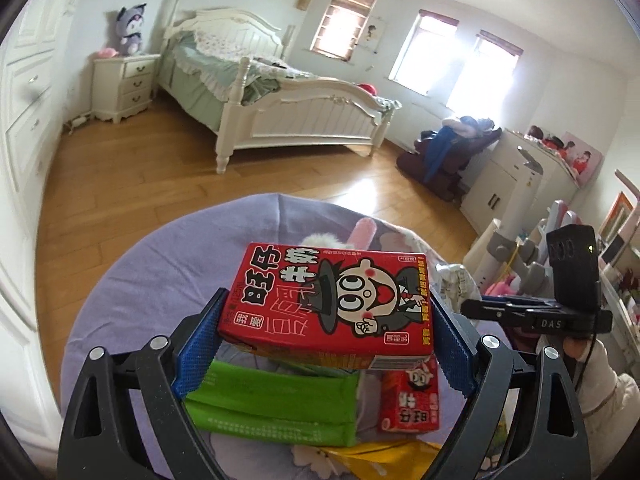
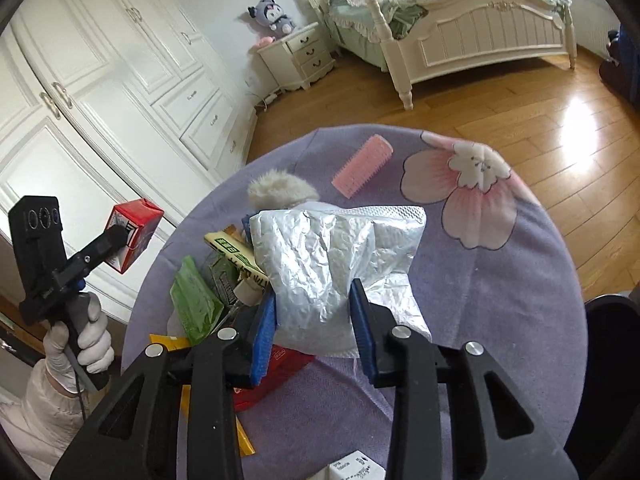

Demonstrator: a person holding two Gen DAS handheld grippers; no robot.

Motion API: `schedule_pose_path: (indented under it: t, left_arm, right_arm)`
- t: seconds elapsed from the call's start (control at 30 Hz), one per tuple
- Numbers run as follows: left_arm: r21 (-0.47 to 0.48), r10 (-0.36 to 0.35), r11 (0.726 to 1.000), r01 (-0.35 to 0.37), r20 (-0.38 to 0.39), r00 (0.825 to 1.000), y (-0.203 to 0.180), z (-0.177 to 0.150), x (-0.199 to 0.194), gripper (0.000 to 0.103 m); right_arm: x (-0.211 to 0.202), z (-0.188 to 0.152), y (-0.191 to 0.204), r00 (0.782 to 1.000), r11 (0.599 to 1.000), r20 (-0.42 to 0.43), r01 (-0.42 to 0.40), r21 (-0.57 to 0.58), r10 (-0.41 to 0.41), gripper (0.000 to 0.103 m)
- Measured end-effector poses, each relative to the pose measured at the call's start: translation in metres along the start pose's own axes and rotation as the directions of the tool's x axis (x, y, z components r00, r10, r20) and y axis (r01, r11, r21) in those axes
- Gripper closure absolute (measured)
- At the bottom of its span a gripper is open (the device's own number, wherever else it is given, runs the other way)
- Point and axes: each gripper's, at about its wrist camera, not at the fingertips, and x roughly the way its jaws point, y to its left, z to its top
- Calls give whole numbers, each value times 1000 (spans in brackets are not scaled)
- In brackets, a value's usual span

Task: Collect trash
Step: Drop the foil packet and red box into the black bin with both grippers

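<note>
Left claw (image 1: 326,320) gripping one red carton (image 1: 326,300), right claw (image 2: 314,320) one silver bag (image 2: 332,256)

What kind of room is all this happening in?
Almost certainly a bedroom, probably a child's: a white bed, a nightstand topped with a plush toy, and a built-in wardrobe.

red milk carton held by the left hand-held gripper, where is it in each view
Left wrist view: red milk carton at centre, clamped between the blue pads.
Right wrist view: same carton at far left, in front of the white wardrobe.
Shared landmark: the green packet on the purple tablecloth.
</note>
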Motion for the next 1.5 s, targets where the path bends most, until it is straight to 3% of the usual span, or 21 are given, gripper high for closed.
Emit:
schedule_pose_path:
  t: [0.1,0.17,0.3,0.37,0.43,0.63,0.9,1.1,1.4,1.5]
  left_arm:
    - [51,-14,999,13,17,1000,-32,-2,-5,13]
    - [84,-34,996,32,21,999,-56,-4,-5,13]
    - [156,-78,985,74,20,997,-110,-11,3,13]
    - [187,-114,976,113,-3,993,-138,-18,13,13]
    - [206,-145,967,147,-26,989,-163,-25,23,13]
    - [255,-218,937,237,-100,971,-233,-44,63,13]
    - [300,-273,896,326,-205,940,-300,-63,110,13]
    - [303,-278,883,358,-277,920,-330,-79,143,13]
    - [288,-278,878,382,-343,897,-349,-88,179,13]
    - [291,-278,873,391,-361,890,-356,-89,188,12]
  right_arm:
    - [-33,-10,10,992,998,121,50,-48,-44,68]
    - [-59,-20,14,974,993,207,103,-63,-88,68]
    - [-99,-44,8,913,968,344,248,-45,-218,68]
    - [-118,-60,-2,869,942,395,334,-21,-300,68]
    - [-129,-71,-16,840,922,408,386,11,-357,68]
    - [-147,-101,-61,783,864,373,486,130,-497,68]
    - [-150,-133,-102,725,786,304,583,206,-618,68]
    - [-149,-157,-122,701,745,251,631,217,-667,68]
    - [-141,-178,-148,718,740,189,622,257,-670,68]
    - [-140,-179,-152,716,733,174,628,261,-676,63]
